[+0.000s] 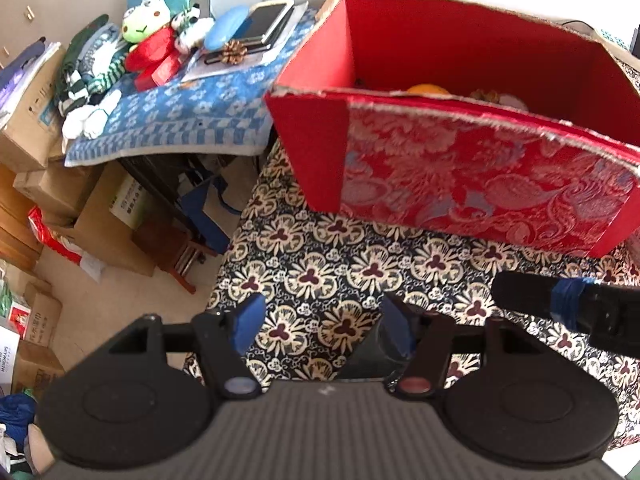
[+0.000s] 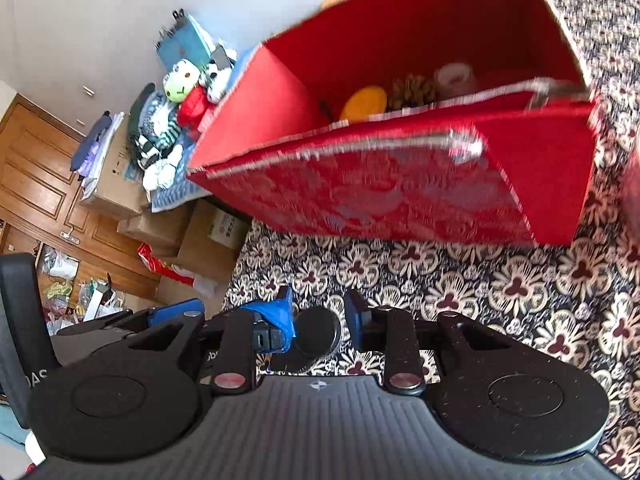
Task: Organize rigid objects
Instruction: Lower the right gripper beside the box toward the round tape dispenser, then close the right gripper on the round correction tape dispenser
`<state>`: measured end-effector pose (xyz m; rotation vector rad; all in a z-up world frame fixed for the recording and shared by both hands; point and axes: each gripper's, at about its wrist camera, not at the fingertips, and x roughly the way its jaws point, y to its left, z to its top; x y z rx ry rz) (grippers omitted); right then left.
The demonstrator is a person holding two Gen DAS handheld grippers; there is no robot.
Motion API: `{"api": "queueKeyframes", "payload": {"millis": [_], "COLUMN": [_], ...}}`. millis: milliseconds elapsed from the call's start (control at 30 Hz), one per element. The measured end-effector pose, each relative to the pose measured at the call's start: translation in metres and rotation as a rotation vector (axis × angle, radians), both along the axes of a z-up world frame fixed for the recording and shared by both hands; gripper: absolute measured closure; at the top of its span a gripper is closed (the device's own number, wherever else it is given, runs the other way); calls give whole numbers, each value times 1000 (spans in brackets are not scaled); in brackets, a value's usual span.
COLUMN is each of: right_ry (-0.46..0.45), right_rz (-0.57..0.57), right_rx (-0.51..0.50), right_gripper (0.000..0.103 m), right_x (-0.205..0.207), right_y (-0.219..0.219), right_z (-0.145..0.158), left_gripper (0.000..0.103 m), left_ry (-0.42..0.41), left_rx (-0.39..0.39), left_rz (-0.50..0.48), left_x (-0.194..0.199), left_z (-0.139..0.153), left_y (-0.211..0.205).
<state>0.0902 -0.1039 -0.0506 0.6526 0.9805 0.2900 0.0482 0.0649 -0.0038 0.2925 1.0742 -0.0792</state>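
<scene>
Although the dark round object [image 2: 318, 330] sits right between the fingers of the right gripper [image 2: 319, 316], close to both blue-taped pads, the pictures do not show whether it is pinched or merely straddled. I cannot tell if that gripper has closed on it. That doubt is the first risk. If the hold is light or off-centre, a smooth round piece could roll out of the pads once lifted.

The object is low over the flower-patterned bench [image 2: 480, 300], short of the red box [image 2: 360, 196] where it probably belongs. The box's near wall stands tall between the two. A carry that is too low would likely clip the ragged rim, which could shove the box or knock the piece loose.

Inside the box lie an orange disc [image 2: 364, 104], a pine cone [image 2: 412, 90] and a pale roll [image 2: 456, 76]. A drop from height could bounce off them.

The left gripper [image 1: 322, 324] is spread open and empty, and it sits just beside the right one. The two could knock fingers if both move at once.

The bench edge is close on the left, above the cardboard boxes [image 2: 212, 236] on the floor, so a fumbled piece could roll off there. The right view is smeared, so I judge positions loosely.
</scene>
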Motion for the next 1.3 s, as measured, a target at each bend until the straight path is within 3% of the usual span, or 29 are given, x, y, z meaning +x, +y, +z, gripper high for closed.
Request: {"api": "queueKeyframes", "payload": {"millis": [500, 1300], "right_ry": [130, 291], "right_rz": [7, -1], "right_rx": [46, 141], "right_gripper": [91, 91], "right_x": [10, 18], "right_y": [9, 10], "right_z": [-25, -47], "left_gripper": [39, 37], "left_ry": [60, 135], "left_rx": [-17, -114], "left_rz": [-30, -143], "left_x": [9, 0], "left_z": [-25, -38], "left_y": [33, 34]}}
